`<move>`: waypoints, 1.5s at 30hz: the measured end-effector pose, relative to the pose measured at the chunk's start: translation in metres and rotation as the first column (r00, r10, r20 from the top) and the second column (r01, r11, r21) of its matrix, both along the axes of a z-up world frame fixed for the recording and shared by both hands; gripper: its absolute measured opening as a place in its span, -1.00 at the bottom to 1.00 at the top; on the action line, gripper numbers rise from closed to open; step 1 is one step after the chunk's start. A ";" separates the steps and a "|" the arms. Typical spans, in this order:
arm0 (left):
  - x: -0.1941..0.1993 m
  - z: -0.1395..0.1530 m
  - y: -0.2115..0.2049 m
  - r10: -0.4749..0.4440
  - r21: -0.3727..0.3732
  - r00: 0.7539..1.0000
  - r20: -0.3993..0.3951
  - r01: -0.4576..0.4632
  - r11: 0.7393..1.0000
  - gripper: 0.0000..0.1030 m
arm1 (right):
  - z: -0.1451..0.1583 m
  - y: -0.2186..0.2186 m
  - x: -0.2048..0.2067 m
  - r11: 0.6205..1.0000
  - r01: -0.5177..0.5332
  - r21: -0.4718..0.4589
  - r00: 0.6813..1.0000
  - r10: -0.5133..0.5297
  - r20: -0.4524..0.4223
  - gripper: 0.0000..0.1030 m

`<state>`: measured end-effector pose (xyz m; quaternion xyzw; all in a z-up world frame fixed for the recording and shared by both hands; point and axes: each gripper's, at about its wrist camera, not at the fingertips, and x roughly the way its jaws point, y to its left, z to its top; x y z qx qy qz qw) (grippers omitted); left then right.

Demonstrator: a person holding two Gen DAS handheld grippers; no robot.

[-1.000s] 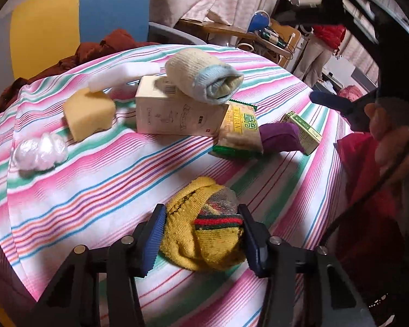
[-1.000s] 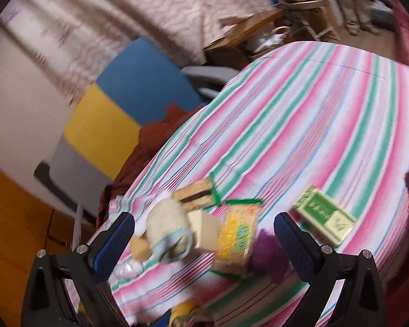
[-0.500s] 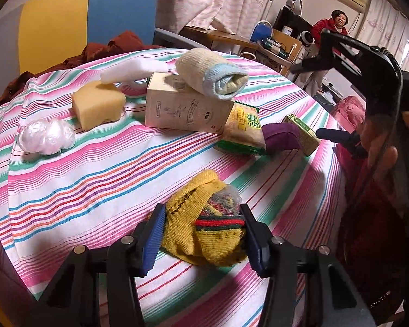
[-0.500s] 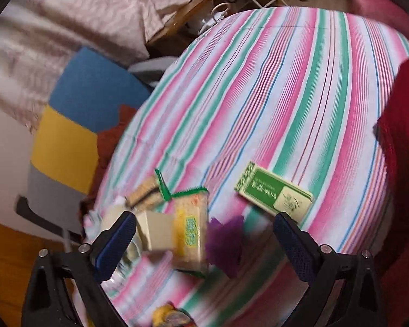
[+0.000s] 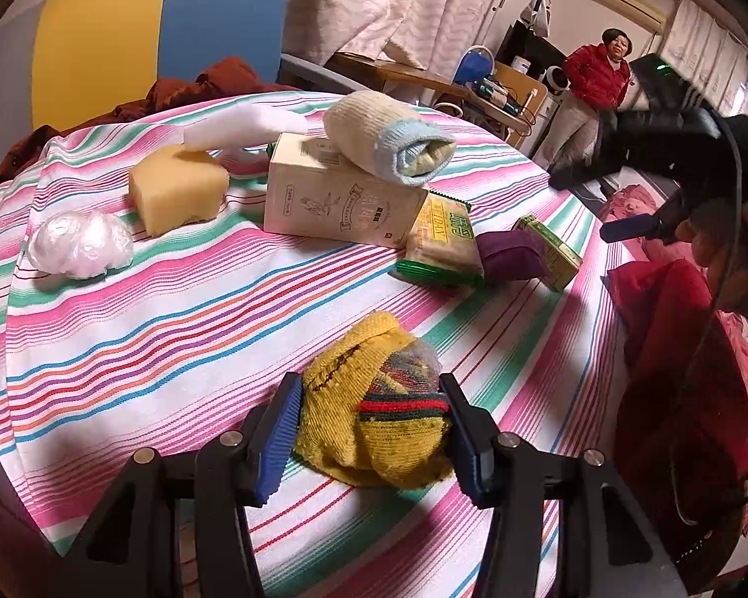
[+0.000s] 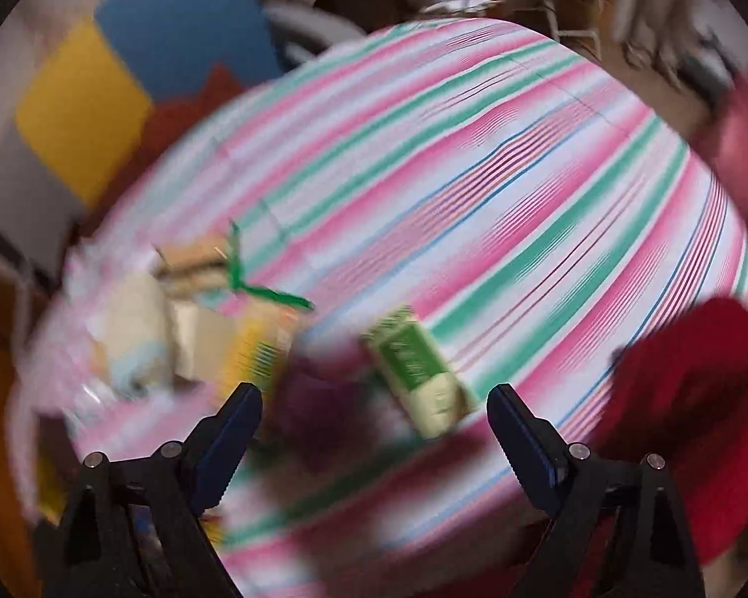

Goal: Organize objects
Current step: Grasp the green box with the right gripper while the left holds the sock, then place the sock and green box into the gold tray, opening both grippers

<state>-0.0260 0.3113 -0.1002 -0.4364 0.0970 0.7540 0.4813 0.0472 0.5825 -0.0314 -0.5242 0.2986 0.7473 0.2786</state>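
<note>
Compared with a second ago, little is altered at the left gripper (image 5: 371,428): the yellow sock bundle (image 5: 374,418) is seen between the blue pads exactly as before, low on the striped tablecloth (image 5: 174,319). What has changed is on the other side. The right gripper (image 6: 374,423) has been swung across the table, and its view is now smeared by motion; the green box (image 6: 414,369) and the purple pouch (image 6: 314,388), which sat further off half a second ago, are now framed just ahead of and between its fingers. It is judged that the right-hand tool is being brought in toward that pair as the next things to be sorted, while the sock is kept in hand by the left.

The left jaws are closed against the bundle on both flanks, the knit bulging slightly between the pads, so the sock is taken to be pinched (whether it is lifted or resting on the cloth cannot be told). The right jaws are spread wide and nothing is touched by them; the box and pouch lie beyond the tips.

The remaining objects are grouped at the far side: a cream carton (image 5: 341,204) with a rolled cream sock (image 5: 389,142) on top, a snack packet (image 5: 444,244) leaning against it, a yellow sponge (image 5: 177,187) and a crumpled plastic wrap (image 5: 80,244) well apart to the left.
</note>
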 end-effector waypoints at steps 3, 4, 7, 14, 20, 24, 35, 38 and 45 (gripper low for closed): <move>-0.001 0.000 0.000 -0.001 0.003 1.000 0.001 0.001 1.000 0.08 | -0.015 0.006 -0.009 0.996 -0.083 0.031 0.988 0.079 0.132 0.32; 0.000 0.000 0.000 -0.001 0.003 1.000 0.001 0.001 1.000 0.08 | -0.020 0.008 -0.011 0.995 -0.100 0.030 0.983 0.094 0.155 0.23; 0.000 0.000 0.000 0.001 0.004 1.000 0.002 -0.001 1.000 0.08 | -0.037 0.011 -0.017 0.992 -0.127 0.014 0.971 0.122 0.207 0.18; 0.004 0.000 0.004 0.002 -0.010 1.000 -0.027 -0.002 1.000 0.08 | -0.047 0.017 -0.010 0.994 -0.111 -0.019 0.975 0.112 0.189 -0.40; 0.003 0.007 0.001 0.017 -0.014 1.000 -0.021 -0.017 1.000 -0.08 | -0.024 0.030 0.017 1.000 0.001 -0.013 1.000 -0.001 0.018 -0.40; 0.007 0.024 -0.013 0.052 -0.014 0.998 -0.037 -0.053 0.999 -0.15 | -0.007 0.033 0.037 0.999 0.054 0.000 0.993 -0.054 -0.107 -0.40; 0.009 0.084 -0.097 0.189 0.110 0.977 -0.100 -0.178 0.978 -0.15 | 0.046 0.005 0.075 0.996 0.069 0.060 0.930 -0.043 -0.364 -0.40; 0.001 0.096 -0.129 0.265 0.143 0.959 -0.099 -0.249 0.958 -0.15 | 0.068 -0.038 0.043 0.996 -0.028 0.085 0.905 0.061 -0.421 -0.40; -0.028 0.103 -0.207 0.471 0.156 0.878 -0.086 -0.455 0.877 -0.15 | 0.088 -0.157 -0.026 0.914 -0.382 0.135 0.777 0.397 -0.488 -0.40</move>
